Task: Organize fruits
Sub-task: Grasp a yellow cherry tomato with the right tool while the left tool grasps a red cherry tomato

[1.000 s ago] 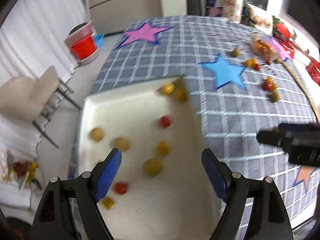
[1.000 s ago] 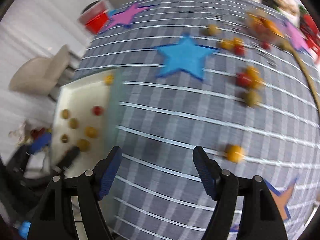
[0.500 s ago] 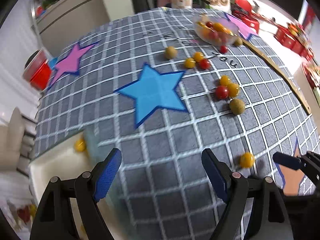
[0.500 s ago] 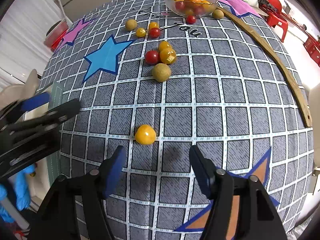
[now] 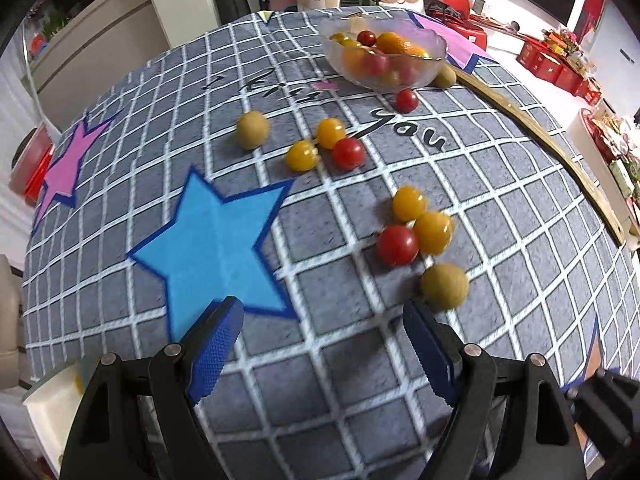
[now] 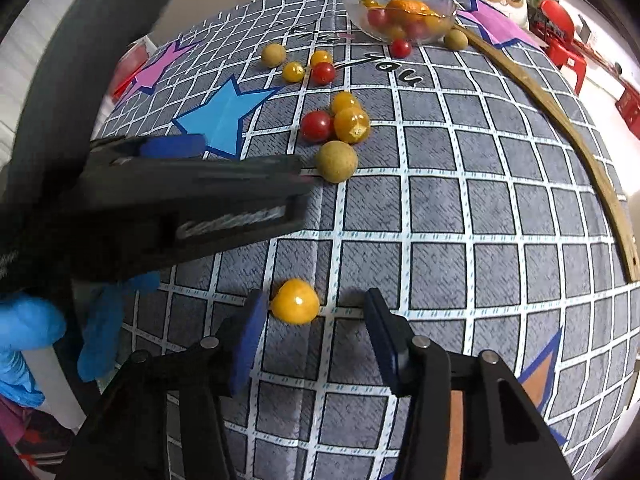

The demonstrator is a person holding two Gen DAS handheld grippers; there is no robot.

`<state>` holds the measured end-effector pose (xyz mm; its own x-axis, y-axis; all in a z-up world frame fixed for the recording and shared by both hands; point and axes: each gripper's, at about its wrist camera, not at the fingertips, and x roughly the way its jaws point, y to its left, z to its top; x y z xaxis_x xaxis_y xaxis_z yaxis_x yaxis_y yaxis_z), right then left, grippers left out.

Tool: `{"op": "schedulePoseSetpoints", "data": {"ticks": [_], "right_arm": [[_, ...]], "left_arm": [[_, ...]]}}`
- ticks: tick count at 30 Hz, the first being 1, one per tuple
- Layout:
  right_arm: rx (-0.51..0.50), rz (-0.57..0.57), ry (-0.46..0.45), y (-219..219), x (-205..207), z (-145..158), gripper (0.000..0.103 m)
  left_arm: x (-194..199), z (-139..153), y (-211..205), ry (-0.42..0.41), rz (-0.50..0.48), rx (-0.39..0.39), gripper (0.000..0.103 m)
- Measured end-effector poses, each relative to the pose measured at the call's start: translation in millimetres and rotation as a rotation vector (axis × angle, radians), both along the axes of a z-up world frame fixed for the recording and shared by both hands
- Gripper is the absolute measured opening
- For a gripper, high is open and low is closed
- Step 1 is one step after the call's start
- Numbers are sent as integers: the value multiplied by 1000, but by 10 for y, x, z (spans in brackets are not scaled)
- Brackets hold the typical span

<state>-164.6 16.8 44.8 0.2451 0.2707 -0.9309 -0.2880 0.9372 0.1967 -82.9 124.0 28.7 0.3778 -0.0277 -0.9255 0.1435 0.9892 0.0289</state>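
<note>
Both grippers have swung away from the white tray point(image 5: 48, 404), now only a corner at the lower left of the left wrist view, and face the fruit scattered on the checked tablecloth point(image 5: 500, 240). At the right gripper point(image 6: 314, 328), the blue-padded jaws stand spread with an orange tomato point(image 6: 296, 301) between the tips, just beside the left finger point(image 6: 248, 332) and apart from the right one. Beyond it lies a brownish-green round fruit point(image 6: 337, 161), then a cluster of a red tomato point(image 6: 317, 126) touching two orange ones point(image 6: 352, 125).

Crossing that view from the left is the left gripper point(image 6: 192, 196), gripped by a blue-gloved hand point(image 6: 28, 332). Seen from its own camera, the left gripper point(image 5: 320, 344) is also spread and holds nothing, hovering over the cloth near a blue star point(image 5: 216, 240). Just beyond its right finger point(image 5: 428, 352) sits the brownish-green fruit point(image 5: 445, 285). Farther off lie a second group of tomatoes point(image 5: 328, 148) and another green fruit point(image 5: 252, 129).

Black script on the cloth reads "you" point(image 5: 408, 130); the word before it is too distorted to read surely. A glass bowl point(image 5: 384, 54) of mixed fruit stands at the far edge, beside a curved wooden strip point(image 5: 560, 152).
</note>
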Motion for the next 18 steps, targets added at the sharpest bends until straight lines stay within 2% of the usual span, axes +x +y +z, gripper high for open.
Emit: {"op": "schedulePoseSetpoints", "data": {"ticks": [5,9,13,14,16,18], "right_arm": [[23,5,-3,24,84,-25,34],[37,13,3,20,113,-15,30],[63,9,21,-61,139,-8,30],[72,15,34,-61,150,-23,30],[70,23,30,-54,154,-17,30],[77,21,33,-56,156,-17,30]], "left_arm": [[124,-51,-131,5,-17,0,83],[206,-57,-218,-1,-27,-4,82],[260,-38,-259,-4,-32,-21,70],[270,-33,-265,-3,-31,-31,64],[282,-31,-278,-2,-28,-33,58],[278,-20,-290,-5,-31,-38,44]]}}
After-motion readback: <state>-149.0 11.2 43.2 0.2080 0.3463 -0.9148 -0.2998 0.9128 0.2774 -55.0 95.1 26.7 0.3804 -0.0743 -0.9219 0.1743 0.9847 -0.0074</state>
